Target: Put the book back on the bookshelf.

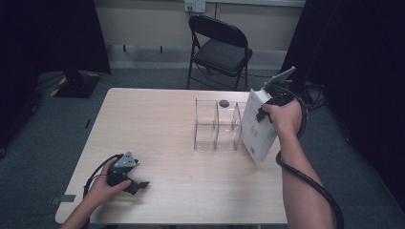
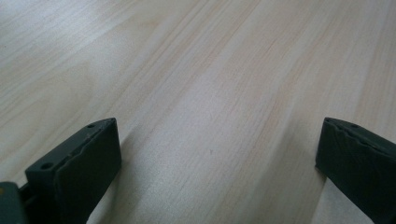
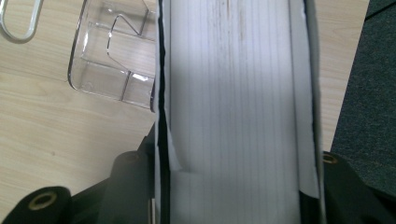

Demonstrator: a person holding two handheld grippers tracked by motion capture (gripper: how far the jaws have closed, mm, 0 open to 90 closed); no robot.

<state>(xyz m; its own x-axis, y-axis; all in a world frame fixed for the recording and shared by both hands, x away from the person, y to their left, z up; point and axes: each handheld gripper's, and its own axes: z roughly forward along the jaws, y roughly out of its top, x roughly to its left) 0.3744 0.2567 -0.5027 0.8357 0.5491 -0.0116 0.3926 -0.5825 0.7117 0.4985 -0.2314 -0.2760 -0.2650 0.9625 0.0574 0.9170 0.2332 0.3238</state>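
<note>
Book: my right hand-held gripper [image 1: 264, 113] clamped a white book [image 1: 257, 128], tilted, just right of the clear organizer [image 1: 216, 125].
Writing: cover print too small to read.
Left hand-held gripper [image 1: 136, 183]: jaws wide, empty, near-left.
Surface: pale wood worktop [image 1: 157, 124].
Room: grey carpet, black folding chair [image 1: 219, 45] beyond.

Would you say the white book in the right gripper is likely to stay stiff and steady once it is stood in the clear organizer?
The white book looks thick and probably fairly stiff, as the right gripper holds it tilted without sagging. Its cover seems smooth, so it might slip. The clear organizer looks light and could slide on the table if nudged.
</note>
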